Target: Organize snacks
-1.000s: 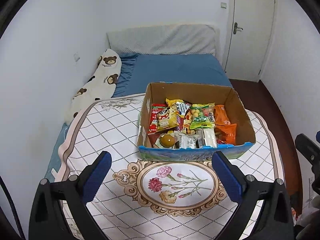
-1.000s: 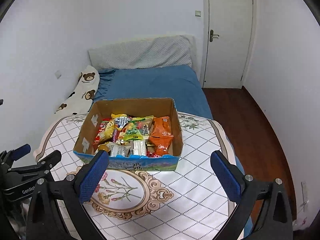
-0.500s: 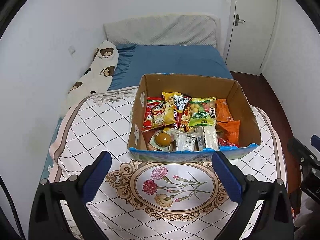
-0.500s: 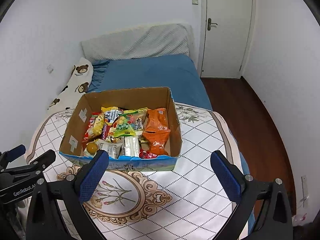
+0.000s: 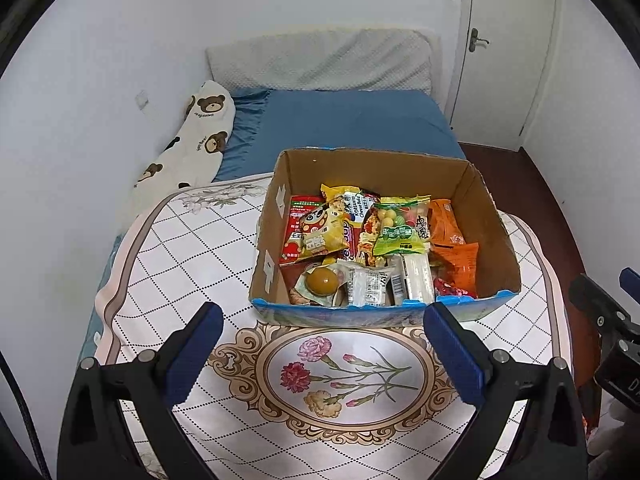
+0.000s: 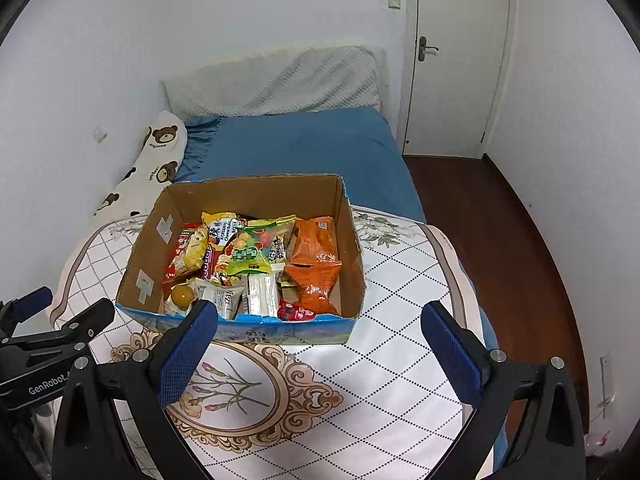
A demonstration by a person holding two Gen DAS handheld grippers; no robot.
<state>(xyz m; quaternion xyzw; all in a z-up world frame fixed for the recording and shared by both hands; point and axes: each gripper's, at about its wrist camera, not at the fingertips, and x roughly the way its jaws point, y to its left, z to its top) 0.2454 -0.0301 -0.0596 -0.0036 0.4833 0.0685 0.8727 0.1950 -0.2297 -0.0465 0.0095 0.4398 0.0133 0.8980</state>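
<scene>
Left tongs and right tongs side by side, both spread wide, empty.

Open brown cardboard box with blue printed outside sits upright on quilted floral cover. Inside, loose pile of snack packets: two orange foil bags at right side, green-and-clear candy bag on top in middle, yellow cartoon-face packet at left, round amber ball in clear wrapper at front left, white wrapped bars at front centre.

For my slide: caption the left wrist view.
Open left gripper faces a cardboard box of snacks.
</scene>
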